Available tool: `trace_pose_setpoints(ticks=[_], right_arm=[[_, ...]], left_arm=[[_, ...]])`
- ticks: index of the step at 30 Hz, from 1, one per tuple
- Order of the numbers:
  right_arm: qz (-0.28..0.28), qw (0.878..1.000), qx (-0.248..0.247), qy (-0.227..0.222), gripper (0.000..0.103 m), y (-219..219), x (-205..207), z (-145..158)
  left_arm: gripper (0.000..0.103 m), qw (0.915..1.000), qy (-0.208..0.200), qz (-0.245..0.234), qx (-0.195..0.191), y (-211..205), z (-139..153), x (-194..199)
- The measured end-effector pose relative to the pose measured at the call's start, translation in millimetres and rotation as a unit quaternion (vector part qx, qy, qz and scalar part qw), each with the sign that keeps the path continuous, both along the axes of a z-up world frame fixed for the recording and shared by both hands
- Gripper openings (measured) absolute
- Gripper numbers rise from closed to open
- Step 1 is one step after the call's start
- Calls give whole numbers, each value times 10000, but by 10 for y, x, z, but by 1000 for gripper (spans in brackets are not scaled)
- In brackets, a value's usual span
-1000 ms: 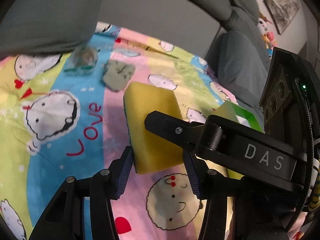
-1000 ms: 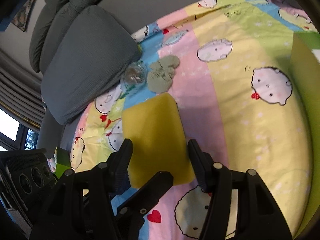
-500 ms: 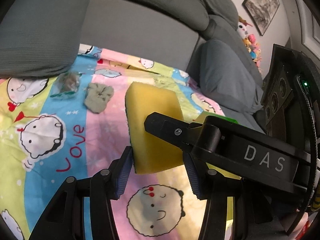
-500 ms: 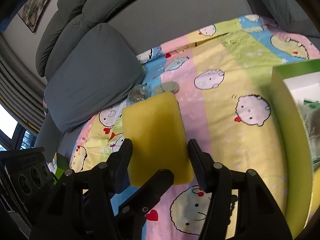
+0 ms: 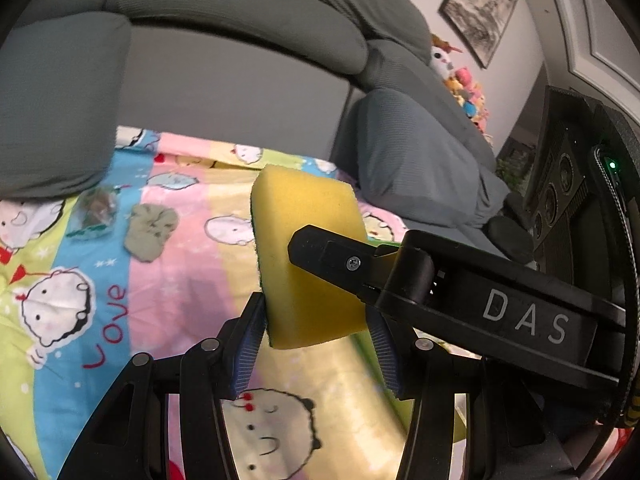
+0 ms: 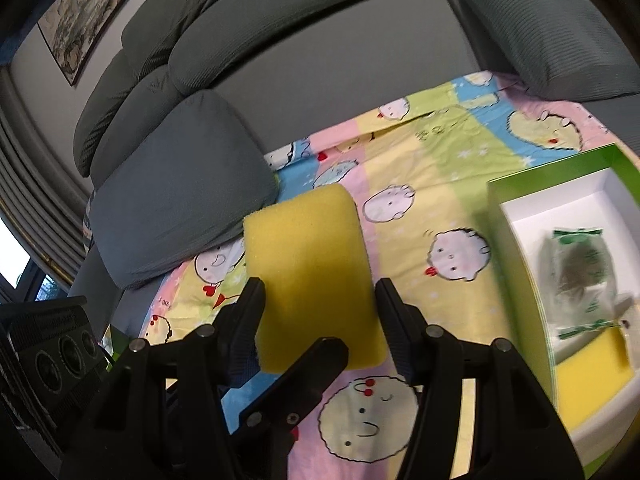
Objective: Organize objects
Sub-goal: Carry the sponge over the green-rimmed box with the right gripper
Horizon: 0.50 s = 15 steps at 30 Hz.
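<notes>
A yellow sponge (image 5: 308,264) with a green underside is held in the air above the patterned sheet (image 5: 168,292), gripped from both sides. My left gripper (image 5: 316,344) is shut on its near end. My right gripper (image 6: 320,320) is shut on the same sponge (image 6: 308,276) from the opposite side. A green box (image 6: 516,248) with a white inside sits at the right of the right wrist view and holds a clear green-printed bag (image 6: 584,276). A grey-green cloth lump (image 5: 150,232) and a small clear packet (image 5: 96,210) lie on the sheet.
Grey sofa cushions (image 6: 176,204) and the sofa back (image 5: 224,80) ring the sheet. Another grey cushion (image 5: 420,172) lies on the right. Stuffed toys (image 5: 464,84) and framed pictures (image 5: 476,12) are behind the sofa.
Both grippers have lifted the sponge off the sheet and tilted upward. The green box has come into the right wrist view.
</notes>
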State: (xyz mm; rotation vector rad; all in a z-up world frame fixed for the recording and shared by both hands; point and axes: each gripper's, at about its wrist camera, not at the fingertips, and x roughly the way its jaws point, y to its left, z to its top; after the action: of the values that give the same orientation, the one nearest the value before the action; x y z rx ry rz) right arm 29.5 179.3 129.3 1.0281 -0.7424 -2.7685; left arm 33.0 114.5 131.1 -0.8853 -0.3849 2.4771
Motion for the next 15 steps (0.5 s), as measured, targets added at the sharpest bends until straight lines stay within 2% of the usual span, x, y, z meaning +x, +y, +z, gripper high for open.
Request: trace_pose_setpoints(ticks=[10, 15], right_arm=[[-596, 9979, -61, 259, 57, 484, 391, 118], [-1064, 9940, -69, 245, 57, 731, 589, 110]], left_arm=[[52, 9978, 201, -603, -175, 582, 149, 65], [52, 9935, 168, -1110, -189, 884, 124, 41]])
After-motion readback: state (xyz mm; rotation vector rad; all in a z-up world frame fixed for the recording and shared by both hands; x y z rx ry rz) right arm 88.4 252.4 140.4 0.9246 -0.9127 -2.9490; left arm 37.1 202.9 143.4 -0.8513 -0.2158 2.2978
